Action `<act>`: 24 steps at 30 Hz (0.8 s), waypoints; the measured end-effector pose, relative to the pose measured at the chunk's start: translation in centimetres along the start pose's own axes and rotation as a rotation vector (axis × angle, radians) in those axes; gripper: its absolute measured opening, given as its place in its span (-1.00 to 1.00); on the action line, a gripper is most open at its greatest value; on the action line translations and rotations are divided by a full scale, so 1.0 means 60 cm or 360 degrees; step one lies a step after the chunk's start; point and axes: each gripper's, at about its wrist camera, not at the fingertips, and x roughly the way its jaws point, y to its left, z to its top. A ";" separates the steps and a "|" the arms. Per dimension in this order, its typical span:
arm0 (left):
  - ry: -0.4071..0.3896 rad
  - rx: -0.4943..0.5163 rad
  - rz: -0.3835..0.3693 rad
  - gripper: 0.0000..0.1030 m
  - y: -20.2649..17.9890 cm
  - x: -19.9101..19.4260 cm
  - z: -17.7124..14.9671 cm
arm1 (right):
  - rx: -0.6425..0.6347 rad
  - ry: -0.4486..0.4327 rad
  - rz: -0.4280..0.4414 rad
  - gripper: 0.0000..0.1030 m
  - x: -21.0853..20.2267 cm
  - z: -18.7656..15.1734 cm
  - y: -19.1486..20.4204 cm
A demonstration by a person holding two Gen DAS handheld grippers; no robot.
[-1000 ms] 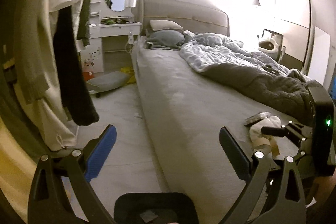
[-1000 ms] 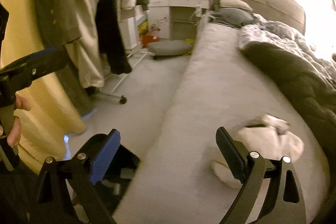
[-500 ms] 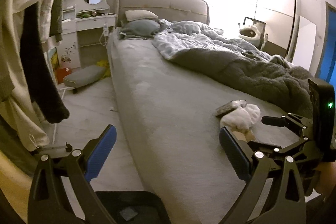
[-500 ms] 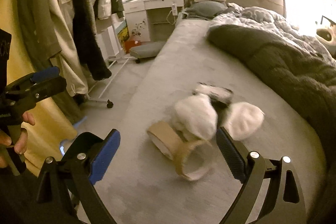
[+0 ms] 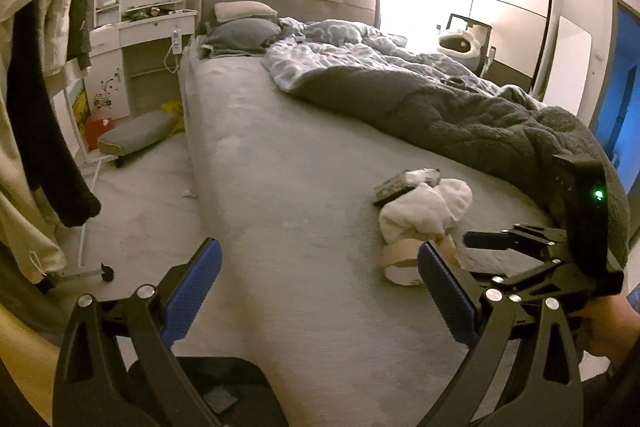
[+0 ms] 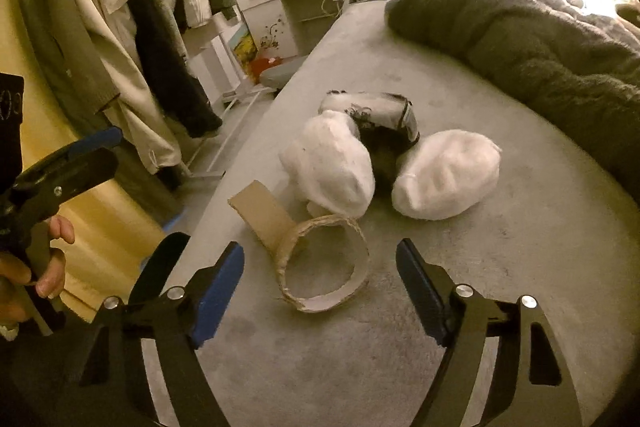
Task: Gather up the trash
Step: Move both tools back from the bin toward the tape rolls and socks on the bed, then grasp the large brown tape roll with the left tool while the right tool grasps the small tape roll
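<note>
A pile of trash lies on the grey bed sheet [image 6: 500, 287]: a torn cardboard tape ring [image 6: 324, 263] with a loose strip, two white crumpled wads [image 6: 328, 163] and a black-and-white packet [image 6: 372, 115] behind them. My right gripper [image 6: 320, 287] hovers just over the ring, which sits between the closing jaws; the blue pads [image 6: 218, 287] stand clear of it. The left wrist view shows the same ring [image 5: 400, 263], wad [image 5: 424, 207] and packet [image 5: 404, 183], with the right gripper [image 5: 520, 247] beside them. My left gripper [image 5: 318, 291] is open over bare sheet, holding nothing.
A dark duvet [image 6: 540, 43] covers the bed's far side. Clothes on a wheeled rack [image 6: 132, 39] hang left of the bed, above the floor. A dark container [image 5: 208, 391] sits below the left gripper at the bed's edge. A dressing table [image 5: 152, 39] and low stool [image 5: 136, 135] stand further back.
Both grippers have moved closer to the trash pile and tilted down. The right jaws have narrowed, and the cardboard ring now lies between them. The left jaws stay wide.
</note>
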 end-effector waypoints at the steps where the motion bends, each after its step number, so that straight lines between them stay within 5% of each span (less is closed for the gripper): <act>1: 0.0003 0.0005 -0.0005 0.93 -0.003 0.001 -0.001 | 0.0007 0.0007 0.0021 0.54 0.002 0.000 -0.003; 10: 0.0063 0.0050 -0.0103 0.93 -0.024 0.029 -0.005 | -0.0010 0.0055 0.0107 0.04 0.003 -0.006 -0.004; 24: 0.0184 0.0057 -0.0195 0.93 -0.065 0.077 -0.021 | 0.0092 -0.0003 0.0127 -0.07 -0.036 -0.013 -0.032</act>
